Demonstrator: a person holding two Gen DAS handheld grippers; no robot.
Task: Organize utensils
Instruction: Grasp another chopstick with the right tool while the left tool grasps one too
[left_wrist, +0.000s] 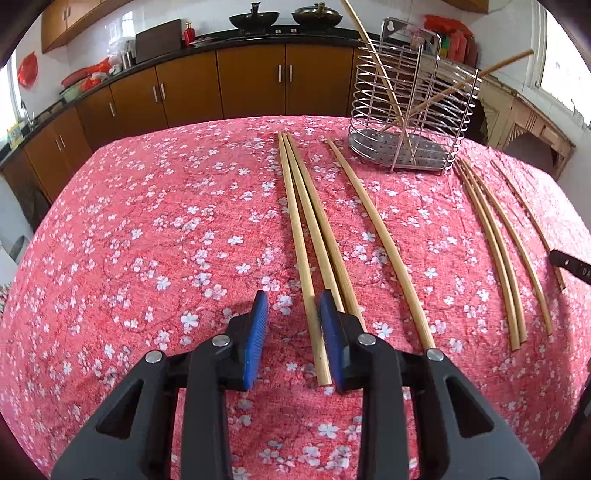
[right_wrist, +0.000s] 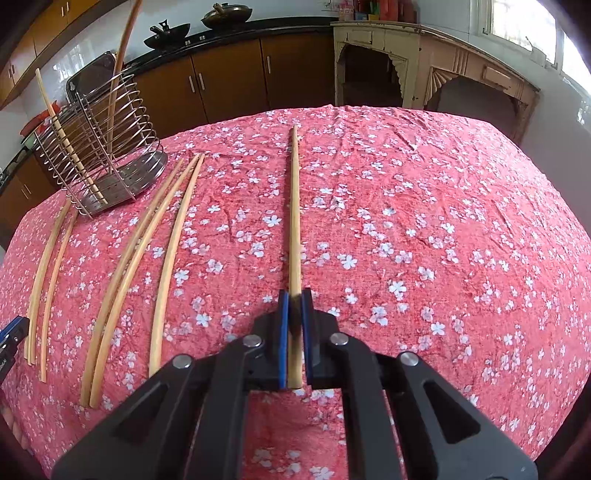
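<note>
one chopstick (right_wrist: 294, 221) clamped in right tongs (right_wrist: 294, 332); near end possibly hidden.

Long, thin wooden chopsticks (left_wrist: 314, 236) are lying flat in rows across the middle of the frame. A shiny wire holder (left_wrist: 412, 122) is standing up straight at the upper right, and two leaning chopsticks (left_wrist: 384, 81) are sticking out of it.

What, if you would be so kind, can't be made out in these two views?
- Left wrist view: right gripper cut off by the edge; its jaws unseen.
- Left wrist view: right pad of the left gripper hides the near ends of two chopsticks.
- Right wrist view: the held chopstick blurs between the pads.
</note>
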